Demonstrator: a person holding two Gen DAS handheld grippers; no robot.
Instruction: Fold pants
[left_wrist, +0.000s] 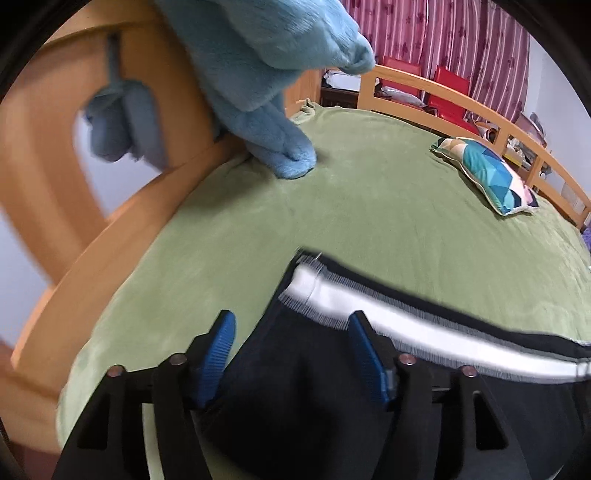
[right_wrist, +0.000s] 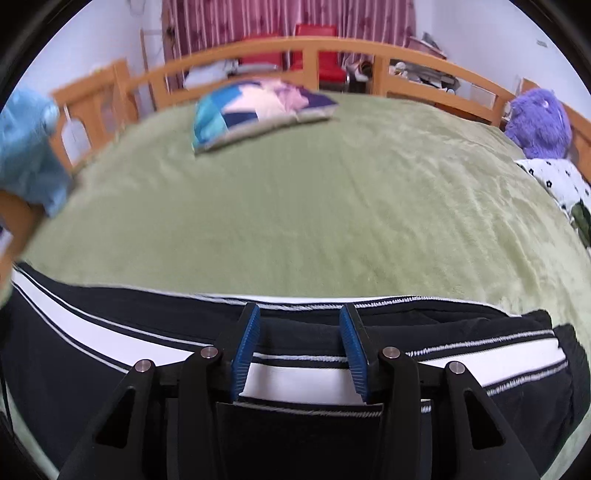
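- Green blanket (right_wrist: 295, 206) covers a wood-railed bed (right_wrist: 258, 48), where black pants (right_wrist: 110, 306) with white side stripes lie folded lengthwise along the near edge.
- Left claw (left_wrist: 291, 325) stands released, blue pads apart above the dark cloth near the striped end; nothing pinched.
- Right claw (right_wrist: 299, 314) also stands released, pads straddling the fold over a white stripe, not pressing it as far as the view shows.
- Risk: with neither claw gripping, the slick layers could slide apart and undo the fold.
- Risk: a claw closing now might catch only the top layer, dragging it askew, or snag the blanket beneath.
- Risk: the blue plush toy (left_wrist: 280, 147) sits near the left end; a sweep of cloth that way could catch on it.
- Pillow (right_wrist: 255, 110) lies well apart, likely no obstacle.
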